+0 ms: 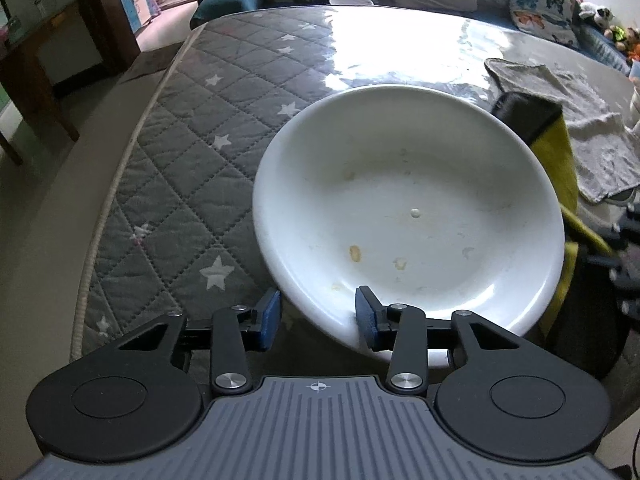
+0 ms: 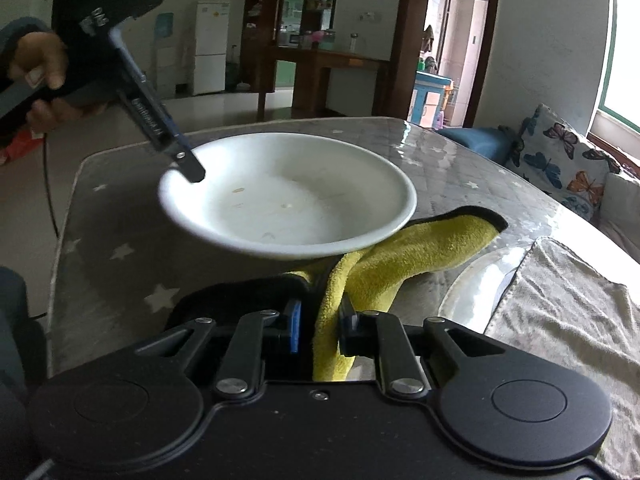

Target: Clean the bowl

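Observation:
A white bowl with a few yellowish food spots is held tilted above the quilted table. My left gripper is shut on its near rim, one blue pad inside the bowl and the other outside. In the right wrist view the same gripper comes down from the upper left onto the bowl, held by a person's hand. My right gripper is shut on a yellow cloth with a black backing. The cloth's far end lies under the bowl's near edge. The cloth also shows right of the bowl.
A grey towel lies on the table to the right, also seen as the towel beyond the bowl. A sofa with butterfly cushions runs along the far side. A white cup stands past the table's far edge.

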`<state>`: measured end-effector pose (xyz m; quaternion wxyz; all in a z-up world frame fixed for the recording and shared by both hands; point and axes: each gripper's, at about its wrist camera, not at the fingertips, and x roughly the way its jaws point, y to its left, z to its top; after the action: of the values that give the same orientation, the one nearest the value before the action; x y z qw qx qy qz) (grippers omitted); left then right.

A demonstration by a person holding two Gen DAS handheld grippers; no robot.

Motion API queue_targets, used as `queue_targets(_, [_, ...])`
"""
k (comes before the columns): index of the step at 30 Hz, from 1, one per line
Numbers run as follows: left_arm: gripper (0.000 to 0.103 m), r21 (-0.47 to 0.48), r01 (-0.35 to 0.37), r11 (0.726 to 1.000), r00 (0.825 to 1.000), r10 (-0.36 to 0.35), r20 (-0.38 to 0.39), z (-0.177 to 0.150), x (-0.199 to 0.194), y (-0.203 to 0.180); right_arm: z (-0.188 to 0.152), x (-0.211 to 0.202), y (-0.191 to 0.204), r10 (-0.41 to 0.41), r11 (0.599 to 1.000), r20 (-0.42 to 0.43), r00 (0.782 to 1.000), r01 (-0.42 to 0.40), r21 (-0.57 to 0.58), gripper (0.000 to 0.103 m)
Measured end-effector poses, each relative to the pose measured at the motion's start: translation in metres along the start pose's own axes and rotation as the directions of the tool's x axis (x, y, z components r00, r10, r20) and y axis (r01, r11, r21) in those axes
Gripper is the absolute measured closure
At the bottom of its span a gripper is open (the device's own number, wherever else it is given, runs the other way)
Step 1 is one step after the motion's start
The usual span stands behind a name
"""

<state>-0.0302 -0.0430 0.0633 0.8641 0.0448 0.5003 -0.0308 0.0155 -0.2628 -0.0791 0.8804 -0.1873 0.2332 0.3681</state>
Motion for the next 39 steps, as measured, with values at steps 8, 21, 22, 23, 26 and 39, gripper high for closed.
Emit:
queue_targets(8, [0.067, 0.004, -0.01, 1.0, 1.0, 0.01, 0.009, 0.0, -0.002, 0.0, 0.001, 0.008, 0.005, 0.002, 1.0, 0.021, 1.0, -0.002, 0.0, 0.085])
queue_targets(21, [0.066, 0.156, -0.082, 0.984, 0.997, 0.08, 0.018, 0.014, 0.009, -0.004, 0.005, 0.026, 0.002, -0.007, 0.997, 0.029, 1.0, 0.009, -0.076, 0.085])
queue_targets(22, [0.066, 0.167, -0.084, 0.982, 0.996, 0.082, 0.02, 0.015, 0.01, -0.004, 0.006, 0.027, 0.0, -0.008, 0.997, 0.029, 1.0, 0.01, -0.078, 0.085])
queue_targets(23, [0.065, 0.177, -0.087, 0.98, 0.996, 0.085, 0.021, 0.017, 0.011, -0.004, 0.006, 0.028, 0.0, -0.012, 0.996, 0.03, 0.999, 0.015, -0.086, 0.085])
queue_targets(26, [0.065, 0.228, -0.103, 0.968, 0.995, 0.098, 0.031, 0.025, 0.014, -0.005, 0.007, 0.033, -0.004, -0.015, 0.993, 0.026, 1.0, 0.018, -0.114, 0.085])
queue_targets(39, [0.065, 0.353, -0.098, 0.93, 0.995, 0.095, 0.027, 0.051, 0.037, -0.007, 0.009, 0.047, -0.027, -0.056, 0.984, 0.021, 0.998, 0.059, -0.167, 0.085])
